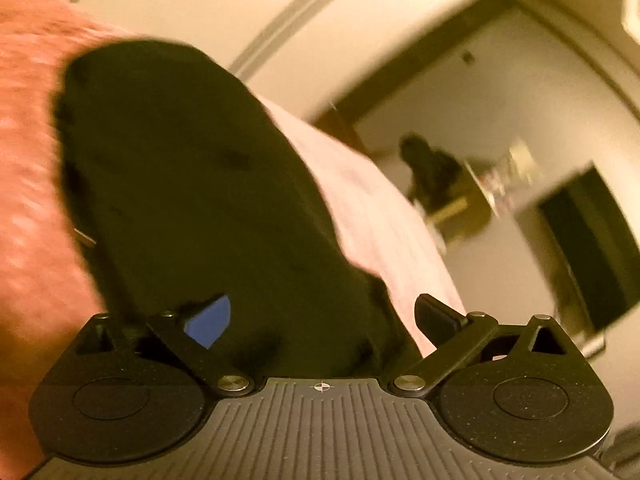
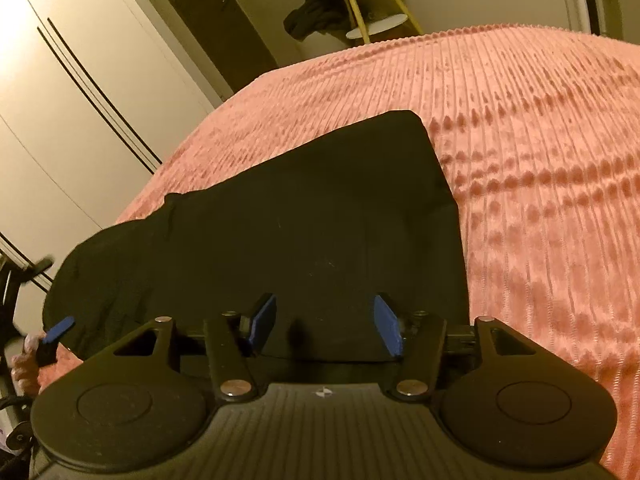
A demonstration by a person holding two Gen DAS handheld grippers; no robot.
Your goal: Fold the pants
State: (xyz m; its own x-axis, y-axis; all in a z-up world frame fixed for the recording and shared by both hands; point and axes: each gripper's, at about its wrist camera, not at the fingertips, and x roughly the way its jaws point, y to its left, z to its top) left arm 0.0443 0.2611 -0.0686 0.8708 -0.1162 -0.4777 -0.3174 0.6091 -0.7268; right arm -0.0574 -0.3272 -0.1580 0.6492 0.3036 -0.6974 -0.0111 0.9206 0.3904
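The left view is blurred. Both grippers, left (image 1: 326, 320) and right (image 2: 325, 326), gape wide over the black pants (image 2: 304, 232) on the bedspread (image 2: 540, 160), gripping nothing.

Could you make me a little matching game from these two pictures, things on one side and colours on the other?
Things:
1. pants
2. bedspread
3. pads on the right tool
4. wardrobe doors

Colours:
A. blue
B. cream
C. black
D. pink

Pairs: 1-C, 2-D, 3-A, 4-B
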